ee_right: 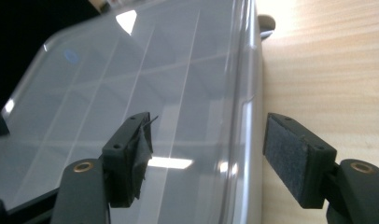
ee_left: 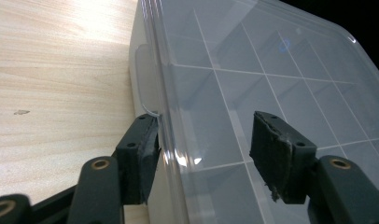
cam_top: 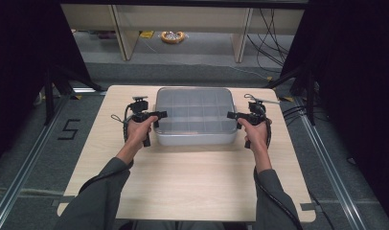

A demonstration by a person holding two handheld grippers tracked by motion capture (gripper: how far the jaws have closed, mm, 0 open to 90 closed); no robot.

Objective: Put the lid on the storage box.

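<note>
From the high view, a clear grey plastic compartment box with a translucent lid point(cam_top: 195, 115) sits at the far middle of my pale wooden table point(cam_top: 183, 182). My left gripper point(cam_top: 160, 114) meets the box's left edge and my right gripper point(cam_top: 229, 115) its right edge, one hand at each side.

In the left gripper view, my left gripper point(ee_left: 204, 140) straddles the rim of the lid point(ee_left: 271, 84): one black jaw lies against the outer edge of the rim, beside the box wall, while the other hangs over the lid above the compartment dividers, apart from the rim. The jaws stand about half open, clamping nothing.

In the right gripper view, my right gripper point(ee_right: 208, 144) likewise straddles the lid's long edge. One jaw hovers over the lid point(ee_right: 131, 84), the other over the wood of the table point(ee_right: 327, 70) just outside the box. A gap shows on both sides of the rim, so the jaws are open and hold nothing.
</note>
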